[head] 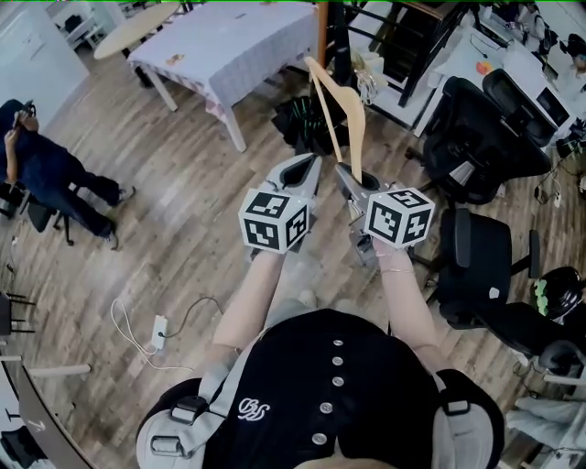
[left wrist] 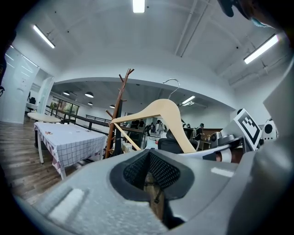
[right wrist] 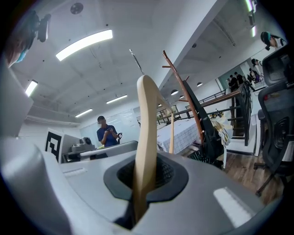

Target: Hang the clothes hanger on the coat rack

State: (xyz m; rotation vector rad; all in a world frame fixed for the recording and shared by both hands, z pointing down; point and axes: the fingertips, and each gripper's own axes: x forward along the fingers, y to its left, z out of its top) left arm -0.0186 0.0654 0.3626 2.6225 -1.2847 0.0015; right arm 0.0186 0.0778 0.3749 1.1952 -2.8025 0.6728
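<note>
Holding hanger [head: 358, 133] by one arm end in your right gripper [head: 351, 183] | left gripper [head: 309, 174] pinched narrow, empty | rack [left wrist: 119, 110] well apart at 12 o'clock | risk: that end grip may let the hanger pivot, so its hook [left wrist: 171, 85] misses the peg.

Bright, even light from ceiling strip lights [left wrist: 138, 5]; fisheye bending, dark corners; near foreground soft.

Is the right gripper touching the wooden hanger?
Touching. The right gripper view shows the right gripper shut on the wooden hanger, pinched between its jaws.
</note>
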